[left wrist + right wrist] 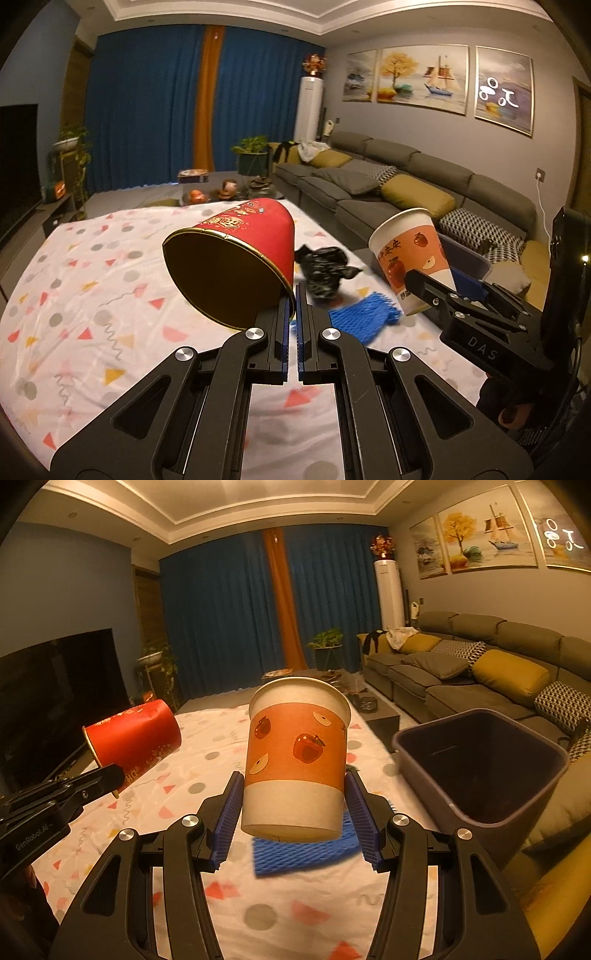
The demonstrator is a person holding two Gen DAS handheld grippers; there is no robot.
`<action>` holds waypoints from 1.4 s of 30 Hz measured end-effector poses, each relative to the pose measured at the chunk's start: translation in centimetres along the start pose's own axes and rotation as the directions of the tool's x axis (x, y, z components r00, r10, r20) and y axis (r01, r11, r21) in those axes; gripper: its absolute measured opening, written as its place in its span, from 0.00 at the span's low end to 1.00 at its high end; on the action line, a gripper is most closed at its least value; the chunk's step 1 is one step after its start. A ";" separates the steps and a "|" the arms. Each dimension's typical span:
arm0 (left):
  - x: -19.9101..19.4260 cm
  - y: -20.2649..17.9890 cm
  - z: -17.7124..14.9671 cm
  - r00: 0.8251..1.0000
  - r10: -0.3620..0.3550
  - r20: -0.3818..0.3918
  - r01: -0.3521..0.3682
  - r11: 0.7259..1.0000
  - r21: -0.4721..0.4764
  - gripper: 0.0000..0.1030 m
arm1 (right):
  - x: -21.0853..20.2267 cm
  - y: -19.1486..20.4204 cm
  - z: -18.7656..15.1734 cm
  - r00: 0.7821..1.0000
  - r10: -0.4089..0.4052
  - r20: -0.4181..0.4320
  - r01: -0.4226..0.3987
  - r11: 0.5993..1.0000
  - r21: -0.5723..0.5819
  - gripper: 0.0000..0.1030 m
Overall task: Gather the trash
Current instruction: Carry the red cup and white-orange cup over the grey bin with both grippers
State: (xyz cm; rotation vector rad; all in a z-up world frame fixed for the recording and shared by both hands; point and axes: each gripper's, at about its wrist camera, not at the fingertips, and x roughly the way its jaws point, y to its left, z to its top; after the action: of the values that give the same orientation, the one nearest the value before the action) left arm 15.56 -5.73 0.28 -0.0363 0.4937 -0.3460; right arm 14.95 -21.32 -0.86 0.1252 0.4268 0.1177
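Note:
My left gripper (295, 295) is shut on the rim of a red paper cup (236, 258), holding it tilted above the table; the cup also shows in the right wrist view (133, 738). My right gripper (293, 797) is shut on a white and orange apple-print paper cup (295, 757), held upright above the table; that cup shows in the left wrist view (410, 254). A crumpled black plastic bag (325, 269) and a blue foam net (365, 317) lie on the table. The net also shows under the right cup (306, 853). A dark grey bin (480, 764) stands open to the right.
The table wears a white cloth with coloured shapes (92, 295). A grey sofa with cushions (406, 177) runs along the right wall. A dark TV (48, 701) stands at the left. A low table with clutter (221, 188) lies beyond the far edge.

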 end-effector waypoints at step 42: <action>19.4 -20.3 2.7 0.909 -0.384 -0.160 0.403 0.908 0.114 0.02 | 0.3 -17.6 1.0 0.936 -0.351 0.024 0.338 0.916 0.216 0.53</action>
State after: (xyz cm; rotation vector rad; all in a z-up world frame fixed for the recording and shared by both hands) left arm 26.40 -31.43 -3.88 0.0290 0.5938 -0.7868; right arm 17.16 -38.69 -2.60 0.2581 0.3919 -0.2802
